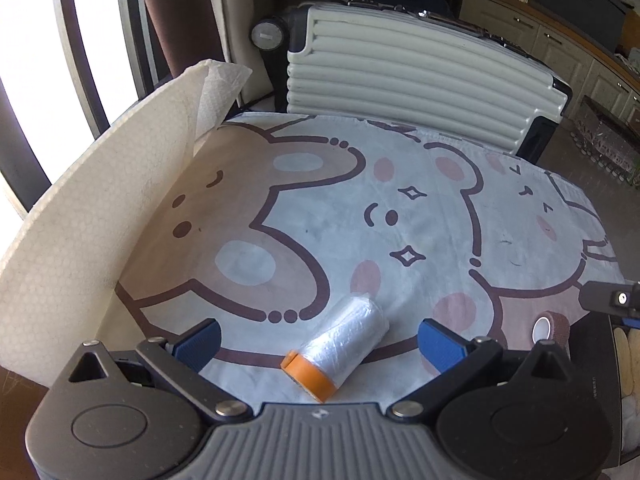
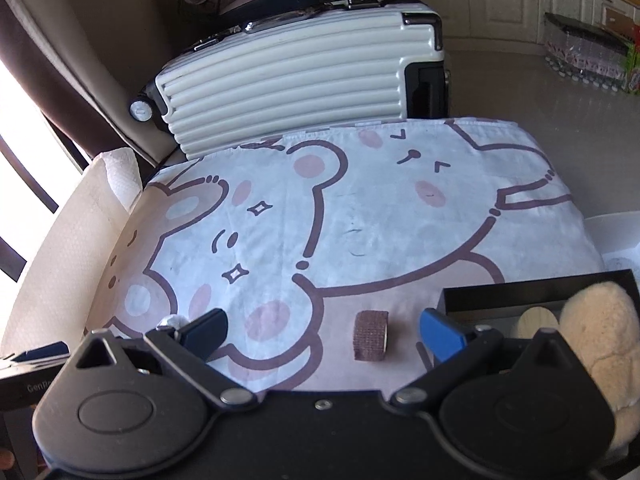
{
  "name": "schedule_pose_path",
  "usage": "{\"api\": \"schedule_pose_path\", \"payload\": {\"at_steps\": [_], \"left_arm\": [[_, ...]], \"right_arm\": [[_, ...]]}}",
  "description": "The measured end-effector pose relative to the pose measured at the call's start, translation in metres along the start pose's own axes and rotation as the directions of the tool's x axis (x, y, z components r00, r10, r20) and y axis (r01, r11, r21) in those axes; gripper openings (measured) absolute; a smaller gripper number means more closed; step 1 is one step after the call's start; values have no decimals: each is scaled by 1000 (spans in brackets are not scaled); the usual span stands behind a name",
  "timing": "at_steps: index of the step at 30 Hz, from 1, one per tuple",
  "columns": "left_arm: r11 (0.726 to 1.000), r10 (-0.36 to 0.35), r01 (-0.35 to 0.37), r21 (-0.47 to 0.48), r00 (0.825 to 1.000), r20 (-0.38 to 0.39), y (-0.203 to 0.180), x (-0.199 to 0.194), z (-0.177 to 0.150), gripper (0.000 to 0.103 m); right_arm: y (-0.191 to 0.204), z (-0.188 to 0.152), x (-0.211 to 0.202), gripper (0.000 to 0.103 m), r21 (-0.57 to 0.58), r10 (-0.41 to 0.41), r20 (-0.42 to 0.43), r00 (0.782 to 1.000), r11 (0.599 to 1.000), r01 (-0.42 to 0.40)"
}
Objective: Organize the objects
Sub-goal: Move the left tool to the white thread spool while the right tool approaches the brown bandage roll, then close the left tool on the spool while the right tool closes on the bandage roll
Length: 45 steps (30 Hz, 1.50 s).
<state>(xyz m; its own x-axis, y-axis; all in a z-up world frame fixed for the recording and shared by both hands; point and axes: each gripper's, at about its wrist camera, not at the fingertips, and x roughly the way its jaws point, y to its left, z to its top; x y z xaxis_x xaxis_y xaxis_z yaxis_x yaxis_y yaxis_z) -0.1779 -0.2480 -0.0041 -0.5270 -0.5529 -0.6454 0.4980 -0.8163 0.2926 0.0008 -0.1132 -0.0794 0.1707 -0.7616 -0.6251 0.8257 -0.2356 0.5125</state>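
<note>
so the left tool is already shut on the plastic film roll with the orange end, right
Not quite. The left wrist view shows the left tool open, its fingers spread to either side of the plastic film roll, which lies on the bear-print cloth untouched. The orange end is right.

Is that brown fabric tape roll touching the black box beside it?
Apart. The right wrist view shows the brown fabric tape roll standing on the cartoon-bear cloth, with bare cloth between it and the black box.

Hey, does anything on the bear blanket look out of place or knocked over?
Two items sit loose: the plastic film roll lies tipped on its side, and the small brown tape roll stands on edge beside the black box. Nothing spilled or damaged.
</note>
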Motion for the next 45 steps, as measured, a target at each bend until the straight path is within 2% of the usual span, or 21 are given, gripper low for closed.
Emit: {"api": "schedule_pose_path", "payload": {"at_steps": [3, 7, 9, 14, 18, 23, 26, 30, 41, 45], "left_arm": [[999, -7, 8, 34, 1000, -10, -4, 9, 2, 102], [998, -23, 25, 50, 999, -46, -8, 24, 3, 92], [998, -28, 32, 56, 997, -65, -9, 32, 2, 89], [994, -20, 31, 109, 995, -99, -19, 49, 0, 82], [986, -10, 28, 165, 994, -110, -27, 59, -1, 81], [982, 7, 17, 190, 992, -124, -27, 69, -2, 79], [981, 12, 15, 193, 990, -137, -26, 75, -2, 77], [982, 3, 28, 189, 987, -162, -24, 82, -3, 74], [983, -9, 50, 179, 974, -226, -27, 89, -1, 52], [984, -22, 63, 167, 972, -234, -27, 87, 0, 47]], "right_arm": [[-7, 4, 17, 81, 43, -6, -38, 999, 999, 8], [-9, 3, 37, 69, 43, -39, -83, 996, 998, 42], [-10, 4, 45, 64, 31, -70, -99, 993, 997, 73], [-12, 3, 62, 55, 27, -79, -147, 986, 996, 84], [-13, 3, 72, 40, 15, -102, -174, 979, 994, 106], [-8, 3, 79, 36, -40, -166, -182, 969, 986, 161], [-5, 4, 83, 27, -88, -211, -189, 959, 976, 197], [-2, 5, 84, 26, -114, -211, -188, 959, 975, 192], [4, 5, 83, 26, -147, -188, -191, 963, 976, 162], [4, 5, 82, 26, -149, -176, -196, 965, 978, 148]]}}
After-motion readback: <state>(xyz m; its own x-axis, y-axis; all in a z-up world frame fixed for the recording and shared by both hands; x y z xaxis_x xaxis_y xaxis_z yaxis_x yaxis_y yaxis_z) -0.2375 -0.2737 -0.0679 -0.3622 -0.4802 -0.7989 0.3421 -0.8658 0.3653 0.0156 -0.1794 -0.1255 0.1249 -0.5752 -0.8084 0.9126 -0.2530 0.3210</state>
